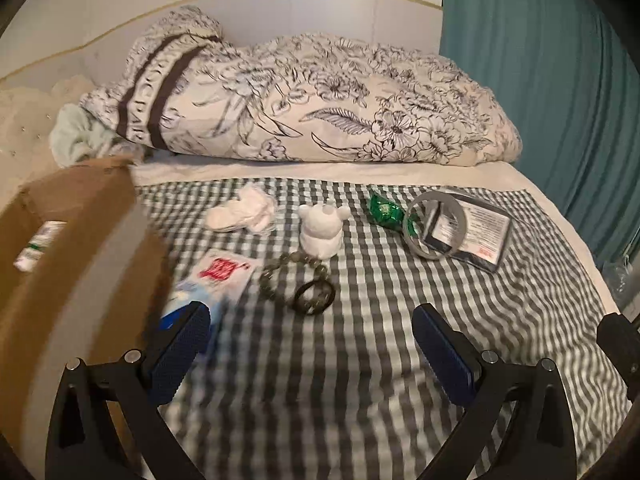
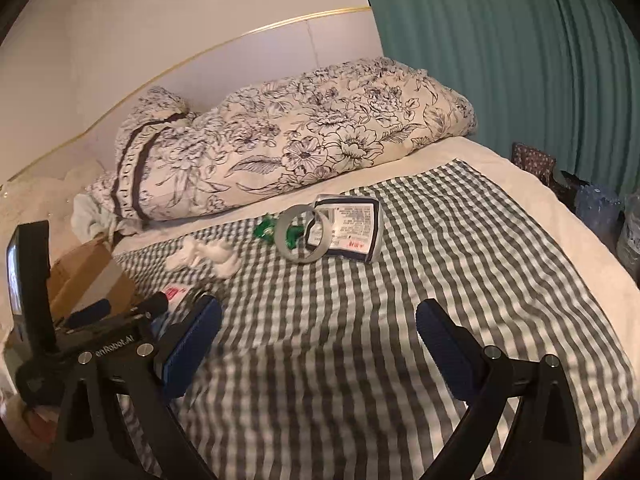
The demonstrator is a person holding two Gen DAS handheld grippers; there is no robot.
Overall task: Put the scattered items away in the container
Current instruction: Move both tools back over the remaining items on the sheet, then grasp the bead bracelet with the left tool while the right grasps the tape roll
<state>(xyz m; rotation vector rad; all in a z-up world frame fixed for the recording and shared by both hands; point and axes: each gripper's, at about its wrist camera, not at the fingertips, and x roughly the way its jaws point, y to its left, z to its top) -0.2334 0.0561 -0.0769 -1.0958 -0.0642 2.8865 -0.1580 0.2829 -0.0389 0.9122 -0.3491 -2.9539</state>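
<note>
Ahead of the jaws lie one cardboard box, one white figurine, one crumpled tissue, one bead bracelet, one black hair ring, one green wrapper, one tape roll, two flat packets.

Grey-checked cloth, floral duvet

A bed under a grey-and-white checked sheet, cream cover showing at the far and right edges. Lying on the checks: crumpled white tissue; white bear figurine upright just right of it; green wrapper; grey tape ring overlapping a dark-edged label packet; bead bracelet with black hair tie touching; red-printed sachet. Cardboard box at the left edge. Folded floral duvet along the far side.
</note>
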